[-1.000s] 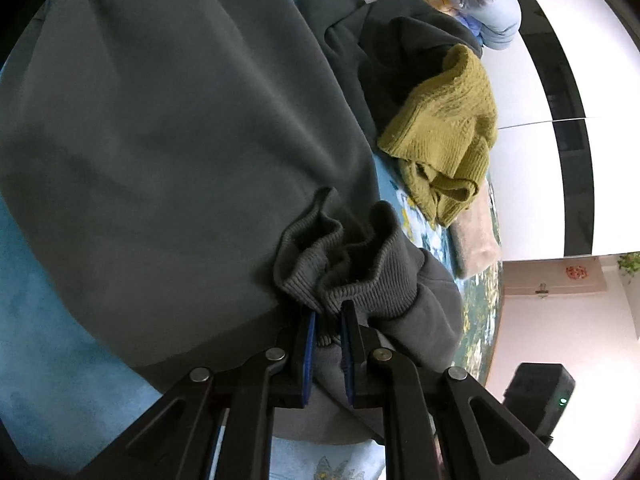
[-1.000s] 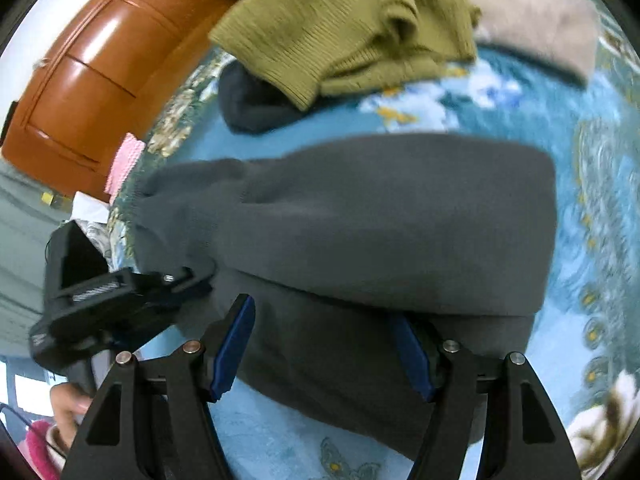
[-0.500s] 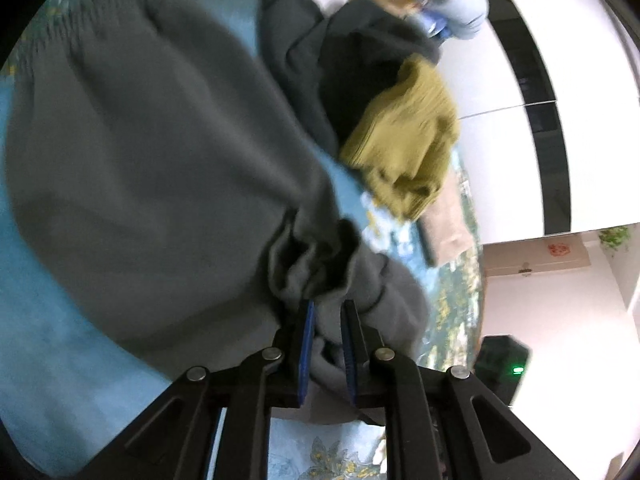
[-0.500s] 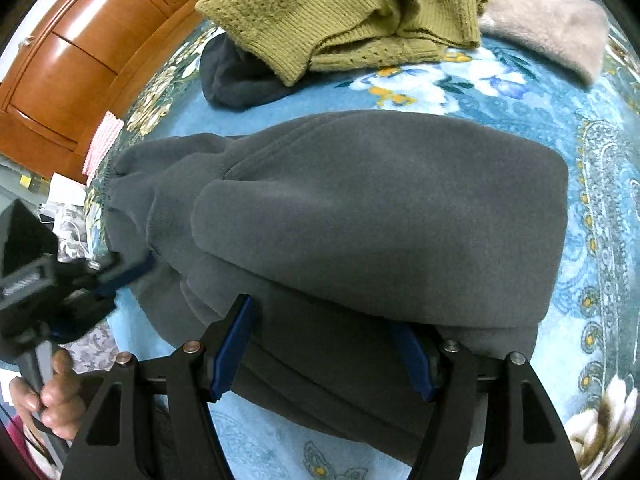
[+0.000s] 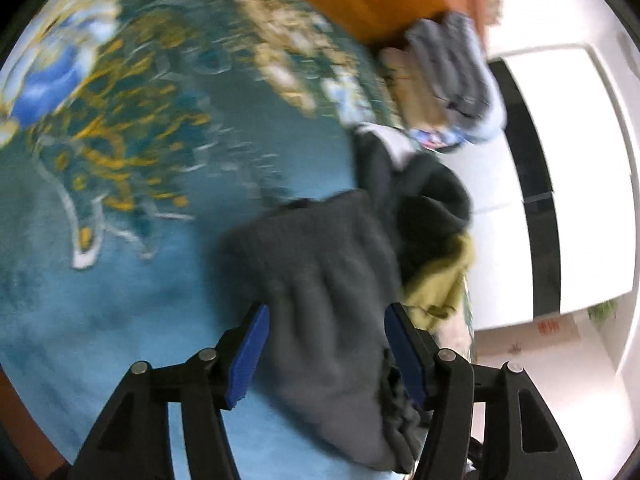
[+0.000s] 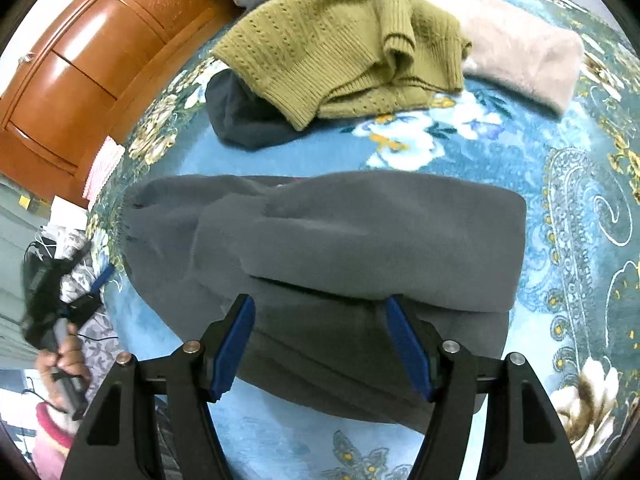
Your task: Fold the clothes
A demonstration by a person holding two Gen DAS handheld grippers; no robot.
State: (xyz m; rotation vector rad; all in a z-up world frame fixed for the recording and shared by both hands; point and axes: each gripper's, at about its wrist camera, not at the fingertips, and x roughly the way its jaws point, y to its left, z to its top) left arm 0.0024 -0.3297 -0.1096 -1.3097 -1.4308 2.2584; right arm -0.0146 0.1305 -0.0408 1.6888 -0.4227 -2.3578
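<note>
Left gripper (image 5: 326, 344): fingers (image 5: 250, 350) spread wide, nothing between the blue pads. Right gripper (image 6: 322, 344): fingers (image 6: 234, 346) likewise spread wide, gripping nothing. Left hand (image 6: 66, 354) wrapped around its gripper's handle.

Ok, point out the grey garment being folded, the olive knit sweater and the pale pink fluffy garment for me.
grey garment (image 6: 360, 236): right wrist view, on the middle of its folded top layer.
olive knit sweater (image 6: 320, 40): right wrist view, on its open-knit body.
pale pink fluffy garment (image 6: 520, 52): right wrist view, on its fuzzy upper surface.
</note>
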